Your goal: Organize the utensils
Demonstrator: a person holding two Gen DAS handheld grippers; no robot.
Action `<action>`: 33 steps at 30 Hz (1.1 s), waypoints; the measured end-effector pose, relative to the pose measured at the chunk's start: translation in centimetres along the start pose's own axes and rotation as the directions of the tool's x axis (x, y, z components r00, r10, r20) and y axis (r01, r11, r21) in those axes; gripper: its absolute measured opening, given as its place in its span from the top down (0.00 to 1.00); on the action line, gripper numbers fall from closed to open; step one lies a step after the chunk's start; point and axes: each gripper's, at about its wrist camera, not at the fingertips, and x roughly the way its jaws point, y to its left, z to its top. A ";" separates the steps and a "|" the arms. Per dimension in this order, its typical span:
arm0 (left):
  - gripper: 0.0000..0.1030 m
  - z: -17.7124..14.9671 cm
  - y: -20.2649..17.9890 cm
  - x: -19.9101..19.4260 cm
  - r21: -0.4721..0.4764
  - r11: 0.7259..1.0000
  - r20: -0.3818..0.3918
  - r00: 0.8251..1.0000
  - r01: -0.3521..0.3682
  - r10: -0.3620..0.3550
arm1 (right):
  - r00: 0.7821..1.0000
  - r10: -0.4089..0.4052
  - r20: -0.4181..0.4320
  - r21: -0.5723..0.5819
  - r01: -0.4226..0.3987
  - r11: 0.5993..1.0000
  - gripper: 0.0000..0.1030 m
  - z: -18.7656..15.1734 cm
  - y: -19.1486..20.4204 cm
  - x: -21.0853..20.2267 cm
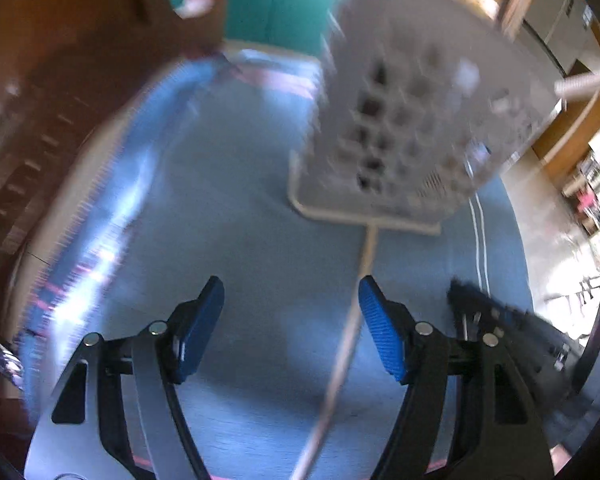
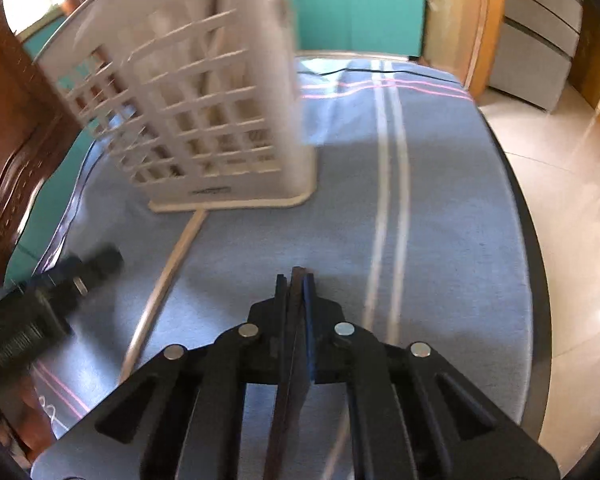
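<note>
A white slotted utensil basket [image 1: 400, 120] [image 2: 188, 112] stands on the blue cloth. A pale wooden chopstick [image 1: 340, 360] [image 2: 168, 276] lies on the cloth and runs from the basket's base toward me. My left gripper [image 1: 291, 286] hovers open over it, with the stick passing between the blue pads, close to the right pad [image 1: 380, 328] and apart from both. It appears blurred at the left in the right wrist view [image 2: 108, 258]. My right gripper [image 2: 296, 276] [image 1: 460, 292] is shut to the right of the chopstick. A thin dark strip shows between its pads; what it is I cannot tell.
The blue striped cloth [image 2: 440, 220] covers a round table whose edge curves along the right, with pale floor [image 2: 560, 200] beyond. Dark wooden furniture [image 1: 40, 120] stands at the left, a teal cabinet [image 2: 360, 8] behind. A blurred pale stick [image 1: 588, 82] juts by the basket's upper right.
</note>
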 end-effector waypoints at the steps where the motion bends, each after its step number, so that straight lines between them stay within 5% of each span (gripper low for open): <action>1: 0.32 -0.1 -0.3 0.5 0.005 1.000 -0.017 1.000 0.006 -0.006 | 1.000 0.011 0.000 0.011 -0.011 1.000 0.92 0.0 -0.3 0.0; 14: 0.28 -0.9 -3.3 1.5 0.135 0.982 0.044 0.991 -0.132 0.127 | 0.999 0.034 -0.002 0.054 -0.034 0.998 0.90 -0.3 -1.5 -0.5; 16: 0.37 -1.3 -4.0 1.4 0.165 0.975 0.066 0.988 -0.148 0.139 | 0.999 0.035 0.000 0.059 -0.035 0.998 0.90 -0.4 -1.6 -0.4; 21: 0.87 -1.4 -4.5 1.0 0.175 0.975 0.063 0.990 -0.136 0.127 | 0.999 0.034 0.003 0.066 -0.034 0.997 0.90 -0.7 -1.9 -0.6; 33: 0.93 -3.9 -1.4 -1.7 0.088 0.989 0.015 0.993 -0.121 0.121 | 1.000 0.024 0.001 0.063 -0.024 0.998 0.89 -0.6 -1.4 -0.2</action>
